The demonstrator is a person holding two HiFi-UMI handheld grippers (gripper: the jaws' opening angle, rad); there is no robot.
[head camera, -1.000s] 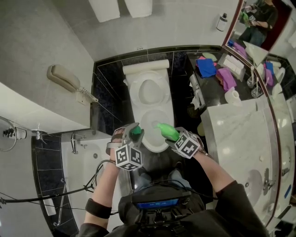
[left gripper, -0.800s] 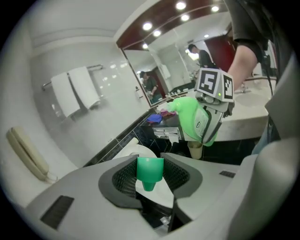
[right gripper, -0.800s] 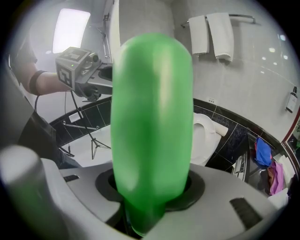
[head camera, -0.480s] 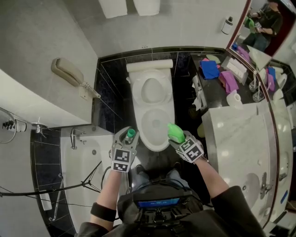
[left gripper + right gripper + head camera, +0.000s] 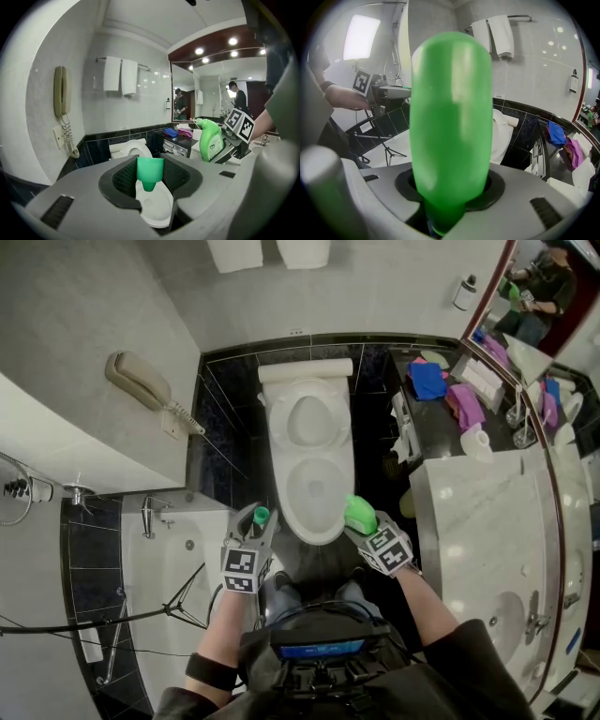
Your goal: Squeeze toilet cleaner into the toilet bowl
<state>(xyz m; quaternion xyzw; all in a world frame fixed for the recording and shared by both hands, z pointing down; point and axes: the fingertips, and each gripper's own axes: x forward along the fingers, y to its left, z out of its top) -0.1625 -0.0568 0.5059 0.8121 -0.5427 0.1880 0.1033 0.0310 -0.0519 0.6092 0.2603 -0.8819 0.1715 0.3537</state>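
Both drawn back from toilet bowl [image 5: 314, 491], left claw [image 5: 257, 519] gripping cap [image 5: 150, 169], right claw [image 5: 364, 521] gripping bottle [image 5: 452, 126], bottle's gripped end hidden

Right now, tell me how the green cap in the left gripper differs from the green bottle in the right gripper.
The cap is small and short; the bottle is far bigger, filling its own gripper's view. The cap tapers to a narrow tip; the bottle's body is tall and rounded. Both are green, each clamped: cap in the left gripper, bottle in the right gripper.
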